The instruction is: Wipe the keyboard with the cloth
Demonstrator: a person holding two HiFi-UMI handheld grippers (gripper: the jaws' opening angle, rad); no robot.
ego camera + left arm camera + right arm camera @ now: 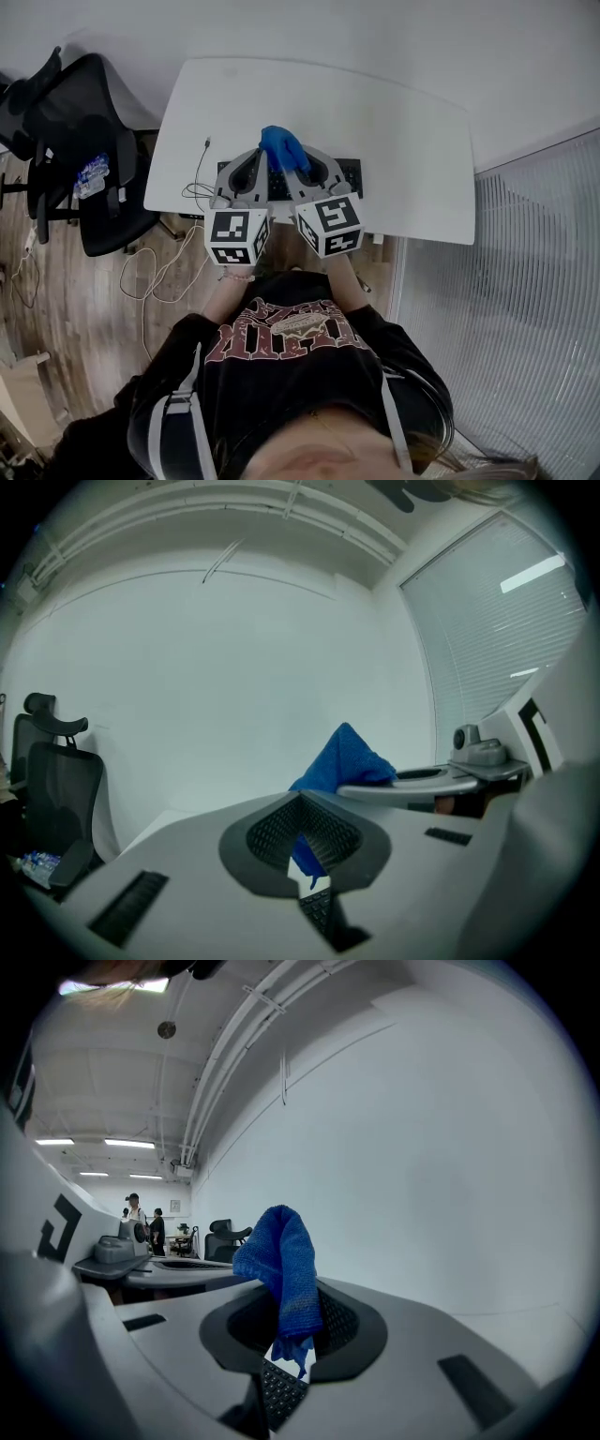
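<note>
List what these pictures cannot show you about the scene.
Keyboard: head view, mostly under the left tool and right tool.
Cloth: right gripper view, part pinched out of sight between the jaws.
Items on chair: head view, too small to identify.

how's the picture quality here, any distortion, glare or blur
Head view: fisheye bows the table edges, light is even and shadows are soft. Left gripper view: heavy fisheye with dark corners, bright reflected strips on the blinds. Right gripper view: same warp, cloth weave sharp, no glare.
</note>
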